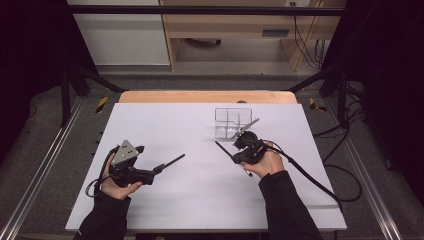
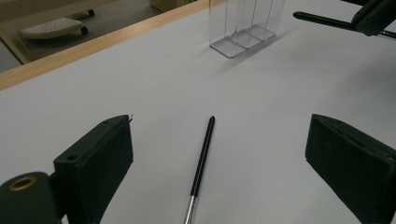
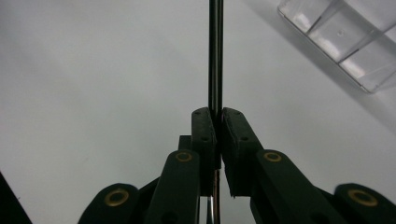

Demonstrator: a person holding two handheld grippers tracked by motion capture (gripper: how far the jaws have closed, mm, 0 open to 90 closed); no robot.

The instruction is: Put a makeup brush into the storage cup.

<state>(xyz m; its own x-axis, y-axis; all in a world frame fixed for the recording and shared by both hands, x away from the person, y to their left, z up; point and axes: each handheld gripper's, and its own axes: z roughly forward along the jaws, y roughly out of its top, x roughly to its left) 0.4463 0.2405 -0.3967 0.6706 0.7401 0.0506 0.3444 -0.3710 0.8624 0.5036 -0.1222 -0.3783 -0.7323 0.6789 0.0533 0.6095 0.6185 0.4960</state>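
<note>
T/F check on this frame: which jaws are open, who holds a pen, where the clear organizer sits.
1. The right gripper is shut on a pen. True.
2. The left gripper is clamped on a pen. False: its jaws stand wide open, and the second pen lies on the white table between them, untouched.
3. The clear organizer stands upright on the table, toward its far side. True.
4. The clear organizer lies next to the left gripper. False: in the high view it is close to the right gripper, beyond it.
5. The held pen is already inside the organizer. False: it is outside, beside it.
</note>
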